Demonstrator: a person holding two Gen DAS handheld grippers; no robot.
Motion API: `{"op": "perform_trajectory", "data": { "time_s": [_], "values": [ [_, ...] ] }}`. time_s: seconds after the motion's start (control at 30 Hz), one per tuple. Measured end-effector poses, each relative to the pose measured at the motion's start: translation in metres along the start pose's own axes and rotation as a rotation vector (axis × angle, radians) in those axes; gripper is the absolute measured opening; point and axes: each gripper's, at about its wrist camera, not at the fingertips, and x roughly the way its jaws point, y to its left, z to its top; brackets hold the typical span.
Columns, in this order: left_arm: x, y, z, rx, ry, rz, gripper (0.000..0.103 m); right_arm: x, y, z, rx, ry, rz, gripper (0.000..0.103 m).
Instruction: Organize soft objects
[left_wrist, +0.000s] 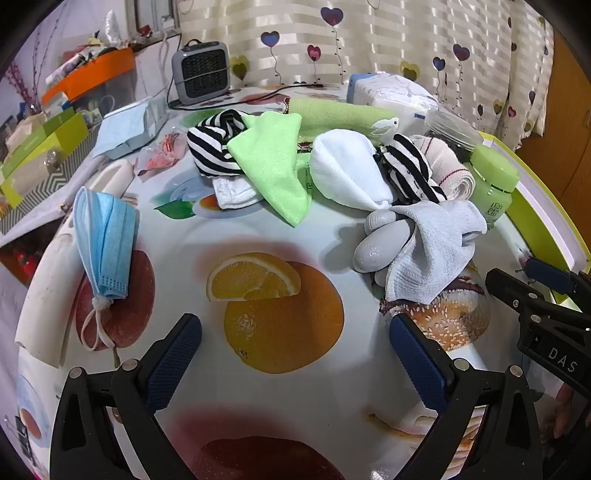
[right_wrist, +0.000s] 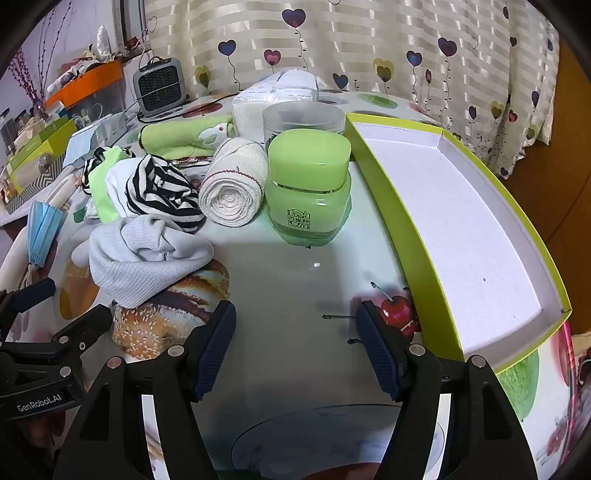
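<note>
A heap of soft things lies mid-table: a grey work glove (left_wrist: 424, 251) (right_wrist: 147, 254), striped socks (left_wrist: 216, 144) (right_wrist: 162, 192), a bright green cloth (left_wrist: 273, 166), a white sock (left_wrist: 349, 173) and a rolled bandage (right_wrist: 232, 192) (left_wrist: 450, 173). A folded blue face mask (left_wrist: 105, 243) lies at the left. My left gripper (left_wrist: 295, 345) hovers open over the bare cloth in front of the heap. My right gripper (right_wrist: 295, 345) stands open before a green jar (right_wrist: 308, 184), left of an empty green-edged box lid (right_wrist: 461, 229). Nothing sits between either pair of fingers.
A fruit-print tablecloth (left_wrist: 280, 325) covers the table. Behind the heap are a small grey heater (left_wrist: 201, 72), a folded green towel (left_wrist: 332, 114), a tissue pack (right_wrist: 273, 99) and a clear jar (right_wrist: 303, 118). Boxes and clutter (left_wrist: 40, 147) crowd the left edge. A curtain hangs behind.
</note>
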Motion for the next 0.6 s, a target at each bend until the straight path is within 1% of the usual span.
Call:
{"op": "perform_trajectory", "data": {
  "time_s": [0.1,0.3,0.6],
  "values": [
    [0.000,0.000,0.000,0.000,0.000,-0.001,0.102,0.000,0.002,0.000,-0.009,0.000,0.017,0.068],
    [0.000,0.000,0.000,0.000,0.000,0.000,0.102,0.001,0.014,0.001,-0.071,-0.001,0.066,0.068],
    [0.000,0.000,0.000,0.000,0.000,0.001,0.102,0.000,0.016,-0.001,-0.072,-0.003,0.070,0.069]
  ]
}}
